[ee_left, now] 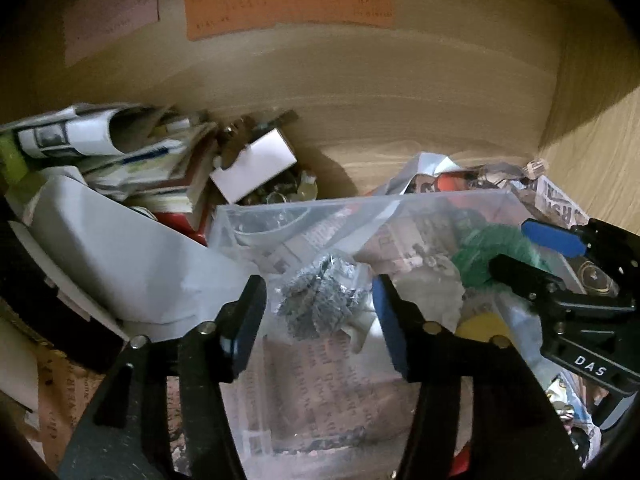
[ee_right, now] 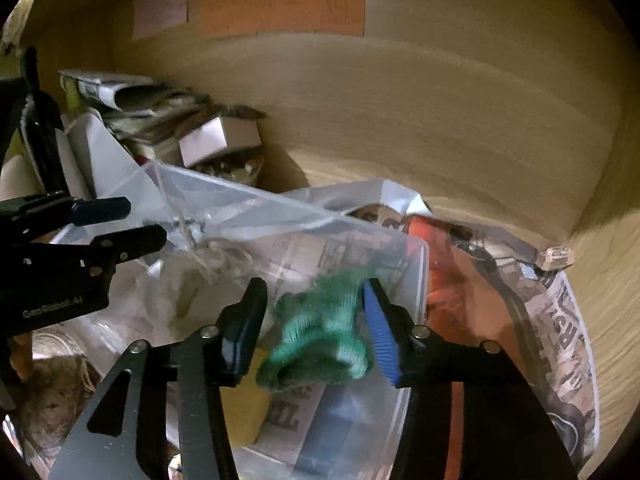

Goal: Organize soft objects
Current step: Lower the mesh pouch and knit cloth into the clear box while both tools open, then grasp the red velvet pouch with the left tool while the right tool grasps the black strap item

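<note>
A clear plastic bin (ee_left: 360, 204) (ee_right: 416, 264) lined with newspaper stands inside a wooden cupboard. A grey fuzzy scrubber (ee_left: 320, 300) lies in it between the fingers of my left gripper (ee_left: 318, 312), which is open around it. A green knitted soft object (ee_right: 320, 340) (ee_left: 492, 252) lies in the bin between the fingers of my right gripper (ee_right: 316, 332), which is open; its blue pad touches the green object's right side. The right gripper (ee_left: 516, 248) also shows in the left wrist view, and the left gripper (ee_right: 136, 220) in the right wrist view.
Folded newspapers and books (ee_left: 132, 160) and a small white box (ee_left: 256, 164) pile up at the back left. A white sheet (ee_left: 132, 256) lies left of the bin. An orange item (ee_right: 444, 272) in plastic lies right of the bin. Coloured paper notes (ee_left: 288, 4) hang on the back wall.
</note>
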Demonstrator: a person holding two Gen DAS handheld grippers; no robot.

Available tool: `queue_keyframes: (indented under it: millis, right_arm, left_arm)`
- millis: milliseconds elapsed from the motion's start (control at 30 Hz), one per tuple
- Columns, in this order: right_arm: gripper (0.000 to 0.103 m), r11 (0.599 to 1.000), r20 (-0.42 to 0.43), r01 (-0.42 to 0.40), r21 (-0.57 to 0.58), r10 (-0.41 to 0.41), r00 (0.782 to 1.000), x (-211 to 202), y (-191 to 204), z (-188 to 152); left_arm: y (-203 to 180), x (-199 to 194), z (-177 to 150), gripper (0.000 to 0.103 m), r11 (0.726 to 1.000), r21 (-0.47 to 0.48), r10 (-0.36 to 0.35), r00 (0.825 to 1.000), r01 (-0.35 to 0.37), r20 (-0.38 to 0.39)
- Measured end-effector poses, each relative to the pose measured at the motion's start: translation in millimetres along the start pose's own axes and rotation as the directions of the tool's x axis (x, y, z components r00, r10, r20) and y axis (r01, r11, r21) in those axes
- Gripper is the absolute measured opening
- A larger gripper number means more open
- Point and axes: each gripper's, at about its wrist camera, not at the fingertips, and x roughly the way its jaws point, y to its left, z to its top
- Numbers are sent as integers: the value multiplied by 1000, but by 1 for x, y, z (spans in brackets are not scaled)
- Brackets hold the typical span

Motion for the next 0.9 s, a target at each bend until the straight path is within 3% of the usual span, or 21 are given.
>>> queue_keyframes:
  millis: [100,433,567,633,767,900]
  right_arm:
    - [61,1000,45,8,-3,-8,999,-14,1,3]
    - [78,1000,191,-6,10,4,982,-82,5,0]
    - [84,1000,234,4,13,-7,972,-109,8,-12]
    - [85,1000,236,-4,17,0,972,-117,9,-20]
    - [96,999,210,-7,35,-1,978,-126,13,-43]
    - [97,999,180,-2,46,-6,984,-129,21,-66]
  left_arm:
    - [3,-15,1,62,1000,0,2,1000,-2,26]
    - [2,-86,-12,86,1000,9,-21,988,20,153]
    - [0,-108,-27,89,999,26,-38,983,34,180]
    - [-2,-115,-36,98,999,32,-42,982,37,187]
    - [-4,-123,-55,98,998,50,-40,983,32,178]
    - [-7,-126,-79,98,998,33,-55,989,51,139]
